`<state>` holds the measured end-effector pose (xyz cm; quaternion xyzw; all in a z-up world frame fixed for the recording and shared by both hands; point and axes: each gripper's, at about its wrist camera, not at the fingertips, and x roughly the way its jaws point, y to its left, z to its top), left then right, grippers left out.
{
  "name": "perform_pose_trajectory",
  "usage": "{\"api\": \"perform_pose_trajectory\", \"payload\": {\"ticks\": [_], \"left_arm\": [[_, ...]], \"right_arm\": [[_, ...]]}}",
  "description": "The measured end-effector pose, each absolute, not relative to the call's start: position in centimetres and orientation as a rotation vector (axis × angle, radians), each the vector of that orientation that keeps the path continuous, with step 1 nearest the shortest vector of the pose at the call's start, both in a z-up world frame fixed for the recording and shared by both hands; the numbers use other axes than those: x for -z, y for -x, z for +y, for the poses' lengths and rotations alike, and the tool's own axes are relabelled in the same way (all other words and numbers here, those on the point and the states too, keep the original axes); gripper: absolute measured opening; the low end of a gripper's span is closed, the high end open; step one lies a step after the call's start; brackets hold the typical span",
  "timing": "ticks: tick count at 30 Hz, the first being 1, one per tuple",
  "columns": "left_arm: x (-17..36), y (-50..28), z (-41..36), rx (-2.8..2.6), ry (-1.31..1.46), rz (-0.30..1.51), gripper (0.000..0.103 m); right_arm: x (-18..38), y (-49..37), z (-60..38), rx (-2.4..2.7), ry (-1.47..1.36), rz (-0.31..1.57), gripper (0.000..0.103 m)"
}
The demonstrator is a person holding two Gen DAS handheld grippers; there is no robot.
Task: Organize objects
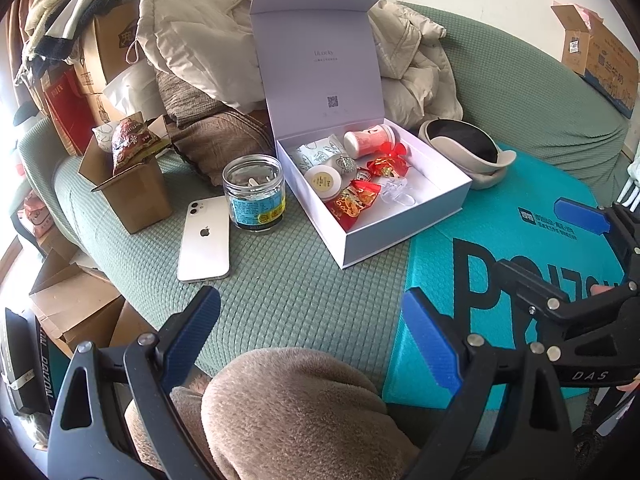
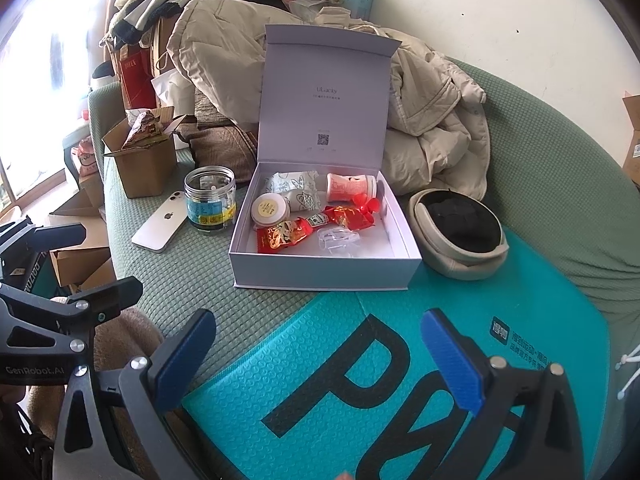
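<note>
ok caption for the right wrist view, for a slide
Open right gripper hovers over teal mat, facing open white gift box of snacks.

Bright daylight, left window blown out, fisheye-warped edges.

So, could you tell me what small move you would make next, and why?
Probably bring the left gripper forward to the jar. Both grippers are open and empty, the right gripper over the teal mat. The jar and phone lie loose on the sofa beside the open box, which holds small items already.
</note>
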<state>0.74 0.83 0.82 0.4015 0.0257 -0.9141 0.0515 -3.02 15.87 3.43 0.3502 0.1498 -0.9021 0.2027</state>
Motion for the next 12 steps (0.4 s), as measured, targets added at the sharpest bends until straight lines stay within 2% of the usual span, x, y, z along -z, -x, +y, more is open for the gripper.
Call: {"api": "perform_pose_trajectory", "payload": {"ticks": [12], "left_arm": [[-0.66,-1.14,1.02,2.787,-1.229,0.087,0.092]], "right_arm": [[-3.49,2.72,16.43,2.525,-0.974,0.412,0.103]]}}
